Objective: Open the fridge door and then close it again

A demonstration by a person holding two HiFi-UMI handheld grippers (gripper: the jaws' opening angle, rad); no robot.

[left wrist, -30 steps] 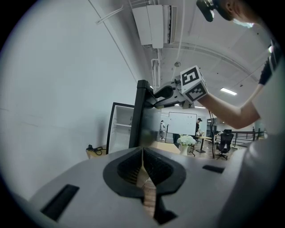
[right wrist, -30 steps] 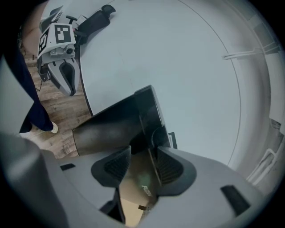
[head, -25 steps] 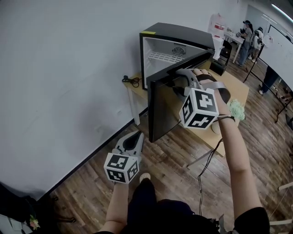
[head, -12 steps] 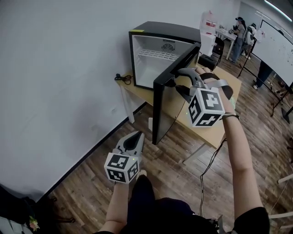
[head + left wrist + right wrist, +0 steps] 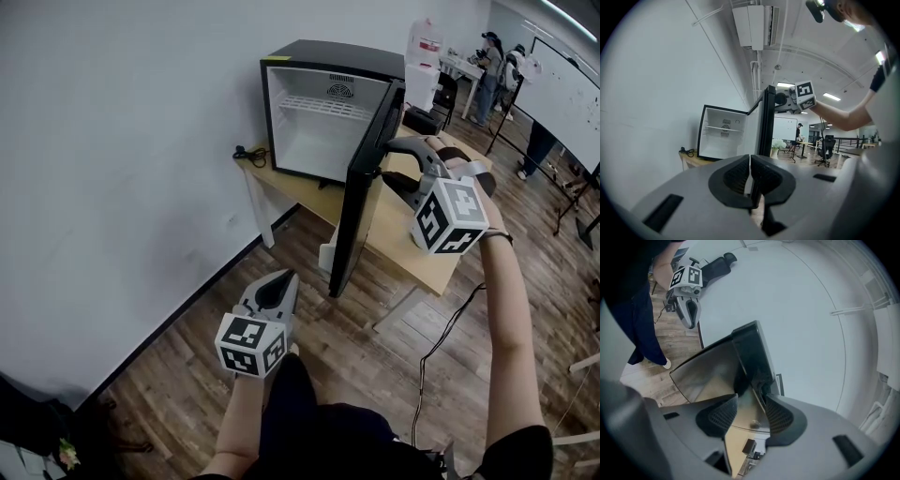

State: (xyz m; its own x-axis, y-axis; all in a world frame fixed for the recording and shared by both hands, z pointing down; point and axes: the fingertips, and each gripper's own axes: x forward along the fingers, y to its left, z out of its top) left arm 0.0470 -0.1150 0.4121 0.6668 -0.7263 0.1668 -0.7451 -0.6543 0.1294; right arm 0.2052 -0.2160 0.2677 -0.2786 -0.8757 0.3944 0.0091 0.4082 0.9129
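A small black fridge [image 5: 328, 54] stands on a wooden table [image 5: 412, 246], its white inside [image 5: 319, 131] bare. Its door [image 5: 361, 211] is swung wide and stands edge-on toward me. My right gripper [image 5: 394, 161] is shut on the door's top edge; in the right gripper view the black door edge [image 5: 752, 359] runs between the two pads of the right gripper [image 5: 751, 404]. My left gripper [image 5: 277, 287] hangs low at the left, shut and empty, pointing toward the fridge. The left gripper view shows its closed left gripper [image 5: 750, 161], the fridge [image 5: 723, 133] and the door [image 5: 766, 122].
A white wall runs along the left. A black cable bundle [image 5: 247, 155] lies at the table's left end. A cord [image 5: 441, 337] trails across the wooden floor. People [image 5: 492, 66] and a whiteboard [image 5: 567, 94] are at the far right.
The door has swung further open, its free edge moving right, and my right gripper went with it. The left gripper stays low at the left.
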